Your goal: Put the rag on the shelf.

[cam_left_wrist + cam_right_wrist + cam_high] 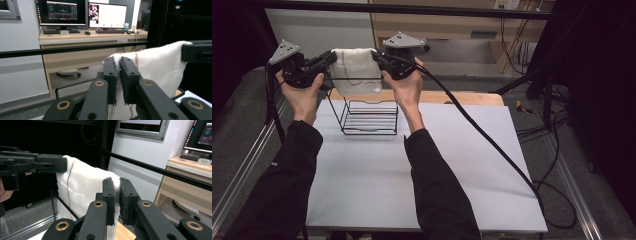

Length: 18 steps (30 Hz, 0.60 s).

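A white towel hangs stretched between the two tools above the black wire rack, which stands near the far left part of the worktop. The left tool is clenched on the towel's upper left corner, and the right tool is clenched on the upper right corner. In the left gripper view the two black jaws stand close together with the white cloth pinched between them. The right gripper view shows the same, the cloth's edge caught between its pads.

The pick-up and the spreading look done: the towel is lifted clear of the worktop, pulled fairly flat across its top edge, and held over the rack's far side. Its lower hem falls to about the level of the rack's top rail. From the high view it is hard to say whether the cloth already touches that rail or hangs just behind it.

What seems left is the hanging itself: bringing the towel down so it drapes over the top rail, then releasing both corners and drawing the hands away. Judging by how things lie, the work is past its middle but the placing is not yet finished, since both tools grip the cloth and bear its weight.
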Each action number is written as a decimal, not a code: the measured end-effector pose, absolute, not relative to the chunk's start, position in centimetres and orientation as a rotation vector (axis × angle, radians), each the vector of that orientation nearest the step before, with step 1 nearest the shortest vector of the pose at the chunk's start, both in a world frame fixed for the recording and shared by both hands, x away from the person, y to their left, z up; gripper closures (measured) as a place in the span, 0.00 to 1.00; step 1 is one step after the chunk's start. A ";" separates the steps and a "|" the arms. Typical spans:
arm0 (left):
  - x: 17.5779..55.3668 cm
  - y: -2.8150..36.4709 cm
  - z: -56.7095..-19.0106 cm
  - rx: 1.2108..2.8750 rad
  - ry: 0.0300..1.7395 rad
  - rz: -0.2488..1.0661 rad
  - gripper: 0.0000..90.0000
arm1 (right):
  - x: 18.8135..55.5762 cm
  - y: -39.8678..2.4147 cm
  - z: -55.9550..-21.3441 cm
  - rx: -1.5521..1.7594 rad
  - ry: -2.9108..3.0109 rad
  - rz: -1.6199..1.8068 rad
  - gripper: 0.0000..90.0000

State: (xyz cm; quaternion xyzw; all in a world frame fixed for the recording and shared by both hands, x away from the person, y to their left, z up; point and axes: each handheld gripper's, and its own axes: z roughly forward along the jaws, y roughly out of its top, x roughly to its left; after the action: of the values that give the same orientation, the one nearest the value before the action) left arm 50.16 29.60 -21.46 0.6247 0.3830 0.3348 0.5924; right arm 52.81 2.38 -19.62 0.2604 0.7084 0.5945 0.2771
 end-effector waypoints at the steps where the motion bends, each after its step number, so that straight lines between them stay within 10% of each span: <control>1: 50.1 29.7 -21.6 1.455 0.894 0.774 0.92 | 52.7 2.4 -19.7 0.694 1.905 1.596 0.93; 18: 48.7 30.0 -22.5 1.472 0.879 0.758 0.91 | 51.1 2.3 -20.4 0.662 1.941 1.589 0.93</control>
State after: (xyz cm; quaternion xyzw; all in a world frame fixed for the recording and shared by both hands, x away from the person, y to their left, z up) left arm 48.70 30.01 -22.53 0.6328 0.3780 0.3260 0.5920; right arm 51.14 2.34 -20.35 0.2458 0.7203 0.5898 0.2700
